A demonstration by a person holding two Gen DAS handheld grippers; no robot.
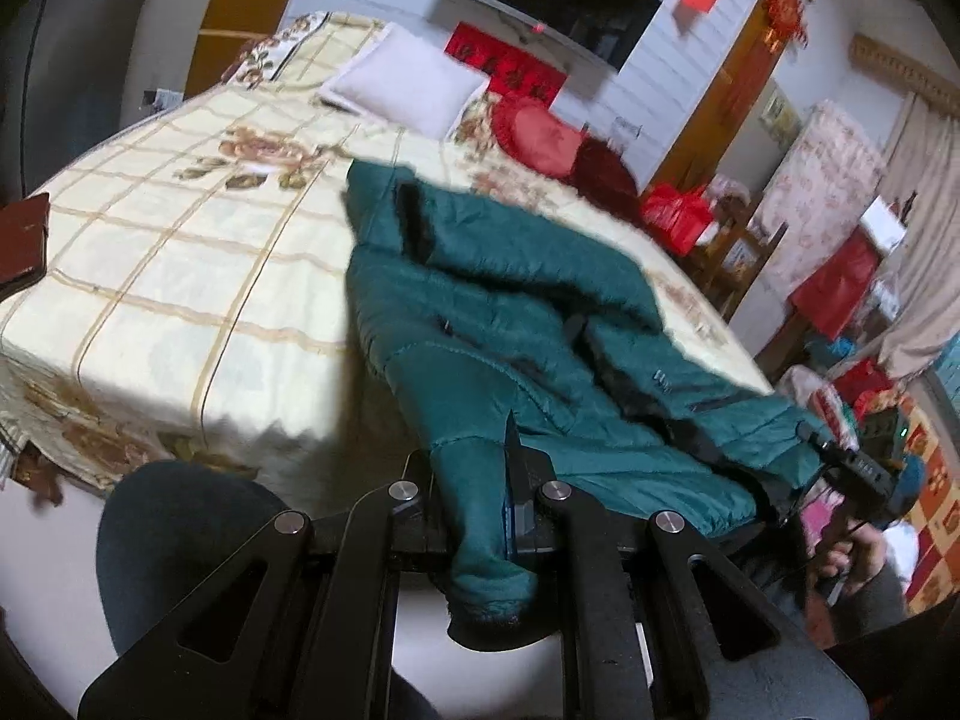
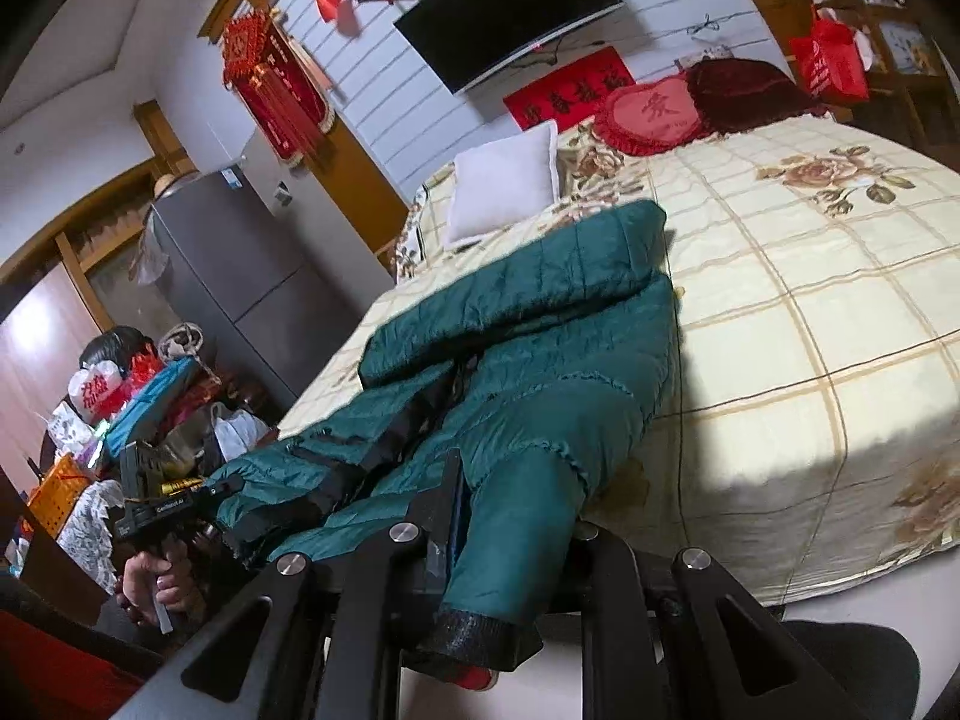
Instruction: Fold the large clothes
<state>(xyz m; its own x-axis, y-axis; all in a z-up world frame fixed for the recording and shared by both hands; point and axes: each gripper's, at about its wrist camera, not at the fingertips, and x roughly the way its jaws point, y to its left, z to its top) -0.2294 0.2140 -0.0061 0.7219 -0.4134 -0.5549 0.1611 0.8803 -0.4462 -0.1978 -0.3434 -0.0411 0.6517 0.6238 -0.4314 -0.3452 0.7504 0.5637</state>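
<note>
A dark green puffer jacket (image 1: 510,312) lies across the near part of the bed, with its hood toward the pillows. In the left wrist view my left gripper (image 1: 474,468) is shut on a sleeve (image 1: 480,540), whose black-edged cuff hangs down below the fingers. In the right wrist view my right gripper (image 2: 510,510) is shut on the other sleeve (image 2: 510,558) of the jacket (image 2: 540,312), cuff hanging toward the floor. Each view shows the other gripper at the jacket's far edge: the right gripper (image 1: 852,468) and the left gripper (image 2: 180,498), each held by a hand.
The bed (image 1: 180,252) carries a cream checked blanket with flowers, a white pillow (image 1: 408,84) and a red heart cushion (image 2: 648,111). A television (image 2: 510,18) hangs on the wall. A grey fridge (image 2: 240,276) and piles of bags (image 2: 138,408) stand beside the bed. A dark round seat (image 1: 174,540) sits below.
</note>
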